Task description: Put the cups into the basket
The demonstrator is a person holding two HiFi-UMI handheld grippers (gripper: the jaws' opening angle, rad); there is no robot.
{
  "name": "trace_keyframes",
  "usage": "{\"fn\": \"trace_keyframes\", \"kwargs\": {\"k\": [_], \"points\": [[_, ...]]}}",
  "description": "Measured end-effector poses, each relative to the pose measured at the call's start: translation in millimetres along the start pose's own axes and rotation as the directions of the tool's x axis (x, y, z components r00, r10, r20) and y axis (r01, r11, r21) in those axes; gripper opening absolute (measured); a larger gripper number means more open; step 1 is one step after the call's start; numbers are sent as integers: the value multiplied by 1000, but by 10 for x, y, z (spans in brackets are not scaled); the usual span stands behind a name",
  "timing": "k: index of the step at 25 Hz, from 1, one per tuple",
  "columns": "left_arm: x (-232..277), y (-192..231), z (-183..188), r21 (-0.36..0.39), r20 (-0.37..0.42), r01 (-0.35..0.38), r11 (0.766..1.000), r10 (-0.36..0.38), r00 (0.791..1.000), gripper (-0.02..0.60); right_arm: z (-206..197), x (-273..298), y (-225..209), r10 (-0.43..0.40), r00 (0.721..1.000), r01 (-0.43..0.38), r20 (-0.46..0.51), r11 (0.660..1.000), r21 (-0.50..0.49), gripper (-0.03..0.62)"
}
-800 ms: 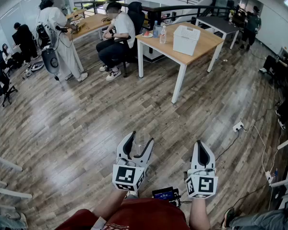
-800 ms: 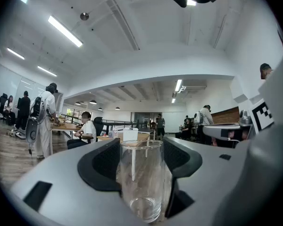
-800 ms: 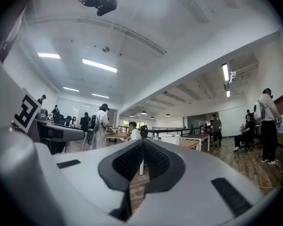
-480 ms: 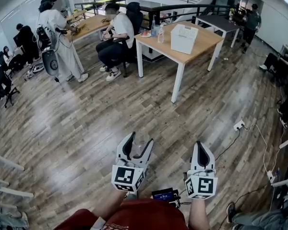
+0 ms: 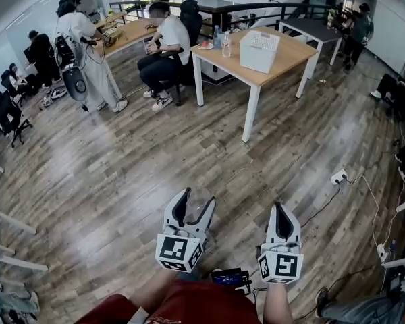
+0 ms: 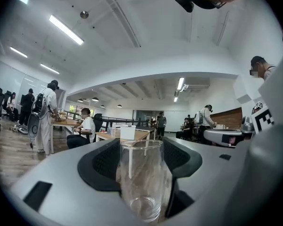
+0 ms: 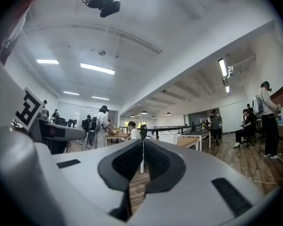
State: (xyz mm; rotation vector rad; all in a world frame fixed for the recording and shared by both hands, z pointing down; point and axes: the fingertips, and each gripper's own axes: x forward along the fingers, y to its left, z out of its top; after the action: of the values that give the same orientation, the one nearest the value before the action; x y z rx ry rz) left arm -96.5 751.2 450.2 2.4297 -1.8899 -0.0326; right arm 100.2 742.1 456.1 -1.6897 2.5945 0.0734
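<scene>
Head view showed little change from a moment earlier: the left gripper (image 5: 196, 202) and the right gripper (image 5: 281, 211) hung level over the grey-brown wood-plank floor (image 5: 121, 181), side by side in front of the person as before. The white perforated plastic basket (image 5: 260, 49) on the light wooden table (image 5: 293, 59) sat across the room, well apart from both, and it looked hardly nearer than it had.

In the left gripper view, a clear cylindrical glass cup (image 6: 141, 178) stood upright between the jaws, which were spread wide with their dark pads pinching its sides. In the right gripper view, the jaws were pressed together with nothing between them.

Judging from this, the task was in its carrying step. One cup was secured but not yet in the basket, and the walk to the table was still to be done.
</scene>
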Motion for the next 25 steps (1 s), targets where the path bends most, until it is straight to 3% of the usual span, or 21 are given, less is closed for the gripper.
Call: {"fn": "trace_keyframes", "kwargs": {"k": [12, 25], "points": [[661, 119, -14, -6, 16, 43, 999, -43, 999, 282, -24, 544, -243, -24, 1000, 24, -4, 999, -39, 11], [1724, 934, 132, 1, 18, 71, 998, -71, 997, 282, 87, 1912, -238, -50, 999, 49, -8, 996, -79, 11]]}}
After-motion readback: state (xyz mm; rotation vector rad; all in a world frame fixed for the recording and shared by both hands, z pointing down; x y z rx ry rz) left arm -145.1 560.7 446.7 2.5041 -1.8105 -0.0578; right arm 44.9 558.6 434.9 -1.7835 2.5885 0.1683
